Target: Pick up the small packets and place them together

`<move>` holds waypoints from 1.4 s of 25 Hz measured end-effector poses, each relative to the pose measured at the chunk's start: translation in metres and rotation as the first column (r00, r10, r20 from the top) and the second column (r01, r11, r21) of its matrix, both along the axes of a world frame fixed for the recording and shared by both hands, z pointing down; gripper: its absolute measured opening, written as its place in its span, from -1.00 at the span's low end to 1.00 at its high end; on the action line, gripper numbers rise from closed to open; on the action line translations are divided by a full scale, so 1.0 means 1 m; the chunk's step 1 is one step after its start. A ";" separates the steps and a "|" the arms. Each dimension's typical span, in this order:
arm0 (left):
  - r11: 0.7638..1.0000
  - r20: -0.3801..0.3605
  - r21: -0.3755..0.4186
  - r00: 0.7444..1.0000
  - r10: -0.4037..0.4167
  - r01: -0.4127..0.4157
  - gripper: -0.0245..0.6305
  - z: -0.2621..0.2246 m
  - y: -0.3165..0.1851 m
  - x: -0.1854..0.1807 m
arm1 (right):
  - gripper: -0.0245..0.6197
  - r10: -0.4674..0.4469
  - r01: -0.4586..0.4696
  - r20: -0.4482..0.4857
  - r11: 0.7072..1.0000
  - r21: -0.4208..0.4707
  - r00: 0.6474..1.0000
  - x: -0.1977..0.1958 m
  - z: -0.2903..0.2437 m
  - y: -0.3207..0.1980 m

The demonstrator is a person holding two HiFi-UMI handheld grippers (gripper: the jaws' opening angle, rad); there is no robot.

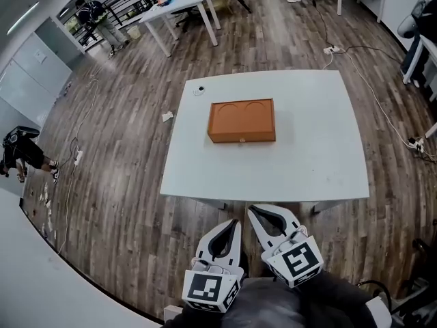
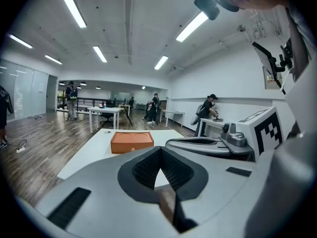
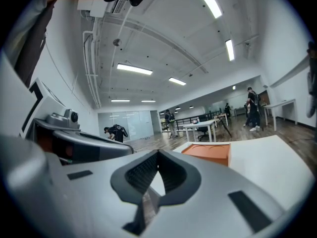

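We hold our two tongs low, close to our body, just in front of the near edge of the white table. The left tongs are pressed together and pinch nothing. The right tongs are pressed together too, with nothing in them. They sit side by side, near each other, and both point at the table.

An orange box lies flat in the middle of the table. Its top has two round shapes pressed into it. A small round thing sits near the far left corner of the table, apart from the box. Where the small packets are we cannot tell.

The table stands on a brown wood floor. A little white scrap lies on the floor just beside the table's left side. Far off there is another white table and a person standing by a rail.
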State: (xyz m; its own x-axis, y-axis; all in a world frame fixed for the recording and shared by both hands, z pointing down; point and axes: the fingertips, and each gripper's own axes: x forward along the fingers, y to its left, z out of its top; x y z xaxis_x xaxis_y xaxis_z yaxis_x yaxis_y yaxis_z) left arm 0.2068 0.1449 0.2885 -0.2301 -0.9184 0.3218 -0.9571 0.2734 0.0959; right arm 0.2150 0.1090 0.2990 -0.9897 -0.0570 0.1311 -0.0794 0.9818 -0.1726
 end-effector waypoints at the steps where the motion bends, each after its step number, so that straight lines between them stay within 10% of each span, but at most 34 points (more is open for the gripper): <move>1: 1.000 0.001 0.004 1.000 0.007 -0.007 -0.93 0.002 -0.004 -0.004 | -0.91 0.007 -0.007 -0.002 1.000 0.002 1.000 -0.004 0.002 -0.004; 35: 0.954 -0.100 0.088 0.951 0.294 -0.286 -0.93 0.026 -0.072 -0.189 | -0.91 0.300 -0.293 -0.135 0.953 0.071 0.944 -0.171 0.029 -0.063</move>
State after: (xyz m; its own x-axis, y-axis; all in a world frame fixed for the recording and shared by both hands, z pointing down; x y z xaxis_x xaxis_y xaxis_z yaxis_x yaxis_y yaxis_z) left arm 0.0180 0.0726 0.3149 0.0827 -0.9618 0.2608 -0.9763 -0.0257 0.2147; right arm 0.0443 0.0464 0.3279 -0.8982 -0.3551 0.2590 -0.3886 0.9170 -0.0905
